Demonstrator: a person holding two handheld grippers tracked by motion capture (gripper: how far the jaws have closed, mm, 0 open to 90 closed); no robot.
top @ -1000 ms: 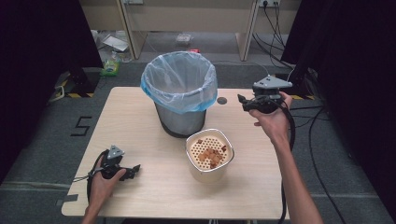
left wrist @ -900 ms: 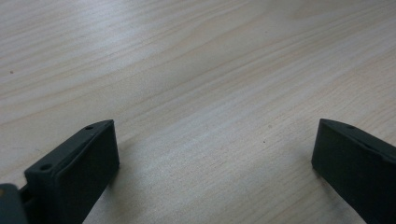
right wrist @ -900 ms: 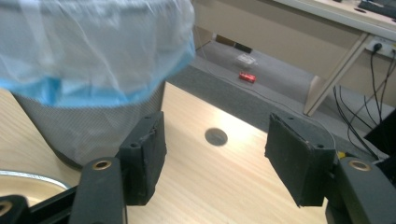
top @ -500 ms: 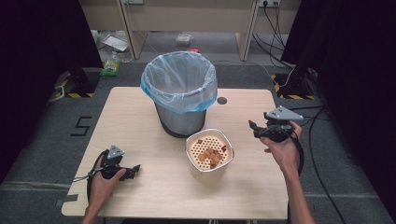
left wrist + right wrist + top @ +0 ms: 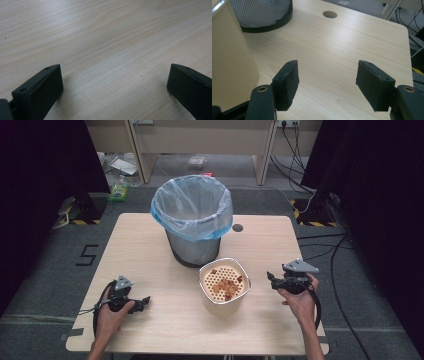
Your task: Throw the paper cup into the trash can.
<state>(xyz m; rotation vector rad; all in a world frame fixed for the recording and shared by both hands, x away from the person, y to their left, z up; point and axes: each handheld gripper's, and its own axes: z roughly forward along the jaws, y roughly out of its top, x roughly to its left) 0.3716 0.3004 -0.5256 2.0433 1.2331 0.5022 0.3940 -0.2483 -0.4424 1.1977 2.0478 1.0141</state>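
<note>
Right gripper [image 5: 272, 279], held in the person's right hand [image 5: 299, 296], has come down from beside the bin's rim to table height over the last second and now sits just right of the container, apart from it; its jaws have just been opening a little and stand wide with nothing between them, only bare wood showing through the gap in the right gripper view; that descent, to my reading, is the approach to a grasp on the container's wall, not yet made. Going by size: the pale rectangular wooden table [image 5: 150, 245] carries everything; the grey mesh waste bin lined with a pale blue plastic bag [image 5: 192, 220] stands at its far middle, unmoved; the cream square-rimmed plastic container with a perforated insert [image 5: 225, 287] rests just in front of the bin, also unmoved, its wall close at the left edge of the right gripper view [image 5: 232, 55]; the brown food scraps [image 5: 226, 286] lie in its insert, likely bound for the bin. Left gripper [image 5: 145, 301] has stayed put near the table's front left, jaws spread and empty over bare wood.
</note>
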